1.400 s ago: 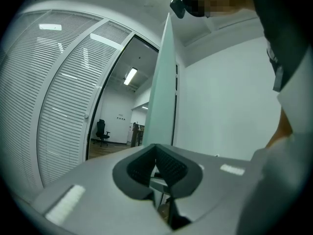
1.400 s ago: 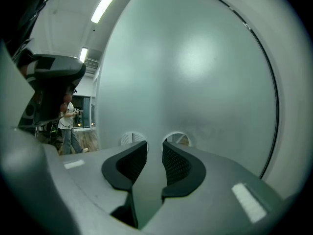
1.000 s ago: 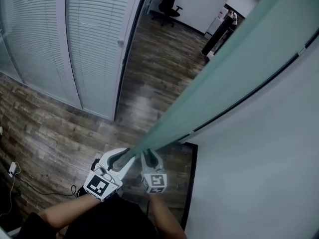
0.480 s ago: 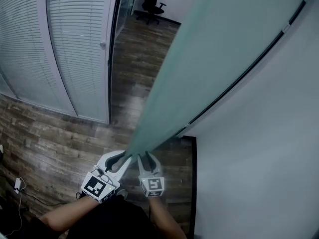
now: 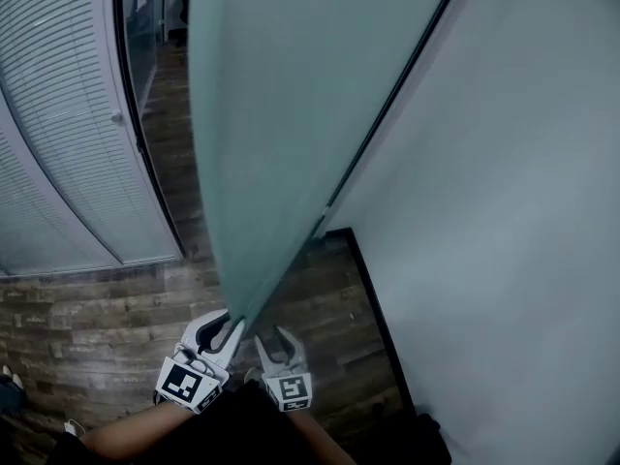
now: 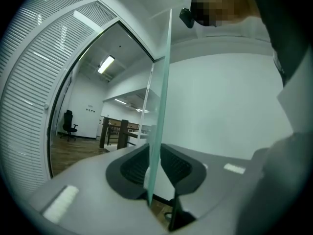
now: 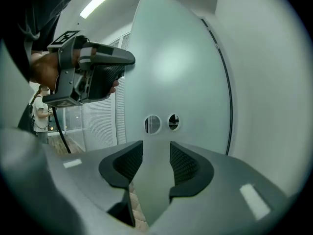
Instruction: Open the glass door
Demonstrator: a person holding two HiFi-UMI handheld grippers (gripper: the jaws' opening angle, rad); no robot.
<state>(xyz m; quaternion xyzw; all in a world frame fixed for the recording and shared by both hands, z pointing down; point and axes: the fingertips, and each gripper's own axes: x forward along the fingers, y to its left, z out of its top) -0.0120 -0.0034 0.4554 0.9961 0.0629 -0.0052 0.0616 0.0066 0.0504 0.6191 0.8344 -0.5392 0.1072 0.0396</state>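
Saw door, frosted greenish glass, swung out at an angle from white wall in head view, free edge running down to both tools. Found left tool closed on that edge: in left gripper view, saw door standing upright and edge-on between ribbed pads, both pressed against glass, one per face. Caught right tool with jaws just having opened further, spread wide, gripping nothing. Placed it just beside left tool, on wall side of door edge. In right gripper view, saw its pads well apart with only door face visible beyond gap, nothing between them; couldn't tell whether either tip touched glass. Spotted two round holes in door face straight ahead of right tool, side by side. Also saw left tool's body in upper left of that view, held by a hand, pointing at door edge. Saw marker cubes on both tools facing up at head camera. Noted dark strip running where door met wall. Noted wood-plank floor below, slatted blinds on partition to left. Through left gripper view, made out black chair far back in room beyond door.
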